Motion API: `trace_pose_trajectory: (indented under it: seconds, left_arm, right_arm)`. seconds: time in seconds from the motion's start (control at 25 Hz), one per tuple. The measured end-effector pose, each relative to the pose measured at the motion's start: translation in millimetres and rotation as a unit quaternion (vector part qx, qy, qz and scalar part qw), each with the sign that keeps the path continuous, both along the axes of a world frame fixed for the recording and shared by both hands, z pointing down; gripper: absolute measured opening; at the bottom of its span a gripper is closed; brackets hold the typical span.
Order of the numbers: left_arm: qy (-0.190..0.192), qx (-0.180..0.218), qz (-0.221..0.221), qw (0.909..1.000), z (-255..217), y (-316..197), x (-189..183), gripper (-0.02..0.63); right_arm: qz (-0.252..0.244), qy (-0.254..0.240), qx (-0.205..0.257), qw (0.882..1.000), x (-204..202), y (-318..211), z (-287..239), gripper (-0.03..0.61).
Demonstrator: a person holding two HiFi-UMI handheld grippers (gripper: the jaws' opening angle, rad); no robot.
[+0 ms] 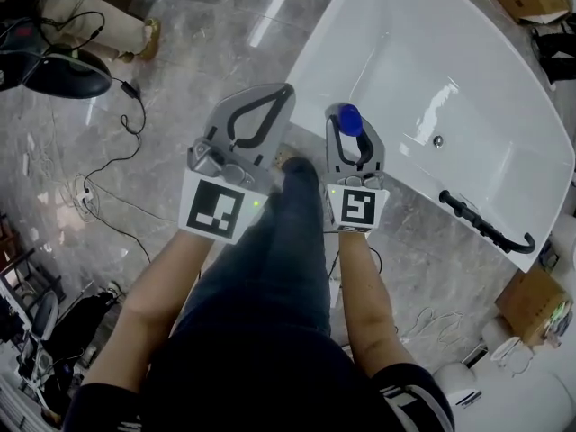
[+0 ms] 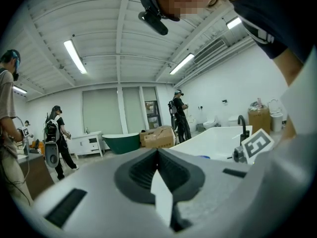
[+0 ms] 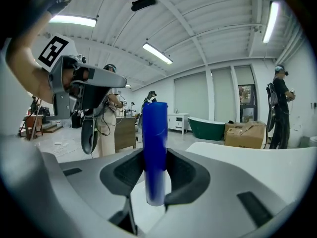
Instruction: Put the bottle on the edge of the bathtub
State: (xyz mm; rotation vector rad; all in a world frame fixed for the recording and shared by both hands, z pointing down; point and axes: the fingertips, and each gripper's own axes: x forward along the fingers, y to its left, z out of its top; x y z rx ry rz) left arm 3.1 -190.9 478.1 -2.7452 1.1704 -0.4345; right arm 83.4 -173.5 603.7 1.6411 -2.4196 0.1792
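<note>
Starting at the bottom of the head view, the person's leg (image 1: 270,268) in dark jeans runs up the middle between both forearms. Above it, left of centre, the left gripper (image 1: 281,97) has its jaws pressed together with nothing between them. Just right of centre, the right gripper (image 1: 353,138) clamps a blue bottle (image 1: 349,119) over the near rim of the white bathtub (image 1: 504,124), which fills the upper right. A black faucet (image 1: 486,226) sits on the tub's lower-right edge.

Left tongs (image 1: 283,94) closed, empty; right tongs (image 1: 348,117) clamp the bottle (image 3: 155,143); both pointing forward.
</note>
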Motion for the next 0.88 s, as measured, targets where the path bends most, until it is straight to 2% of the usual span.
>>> trace_pose_trajectory:
  seconds: [0.6,0.88]
  left_arm:
    - [-0.004,-0.021,0.0,0.9998,33,1,-7,0.002]
    - [-0.006,-0.033,-0.002,0.9994,43,2,-8,0.002]
  right_arm:
    - [-0.019,0.009,-0.05,0.999,-20,-7,75,0.152]
    - [-0.023,0.016,-0.067,0.997,-22,-7,94,0.153]
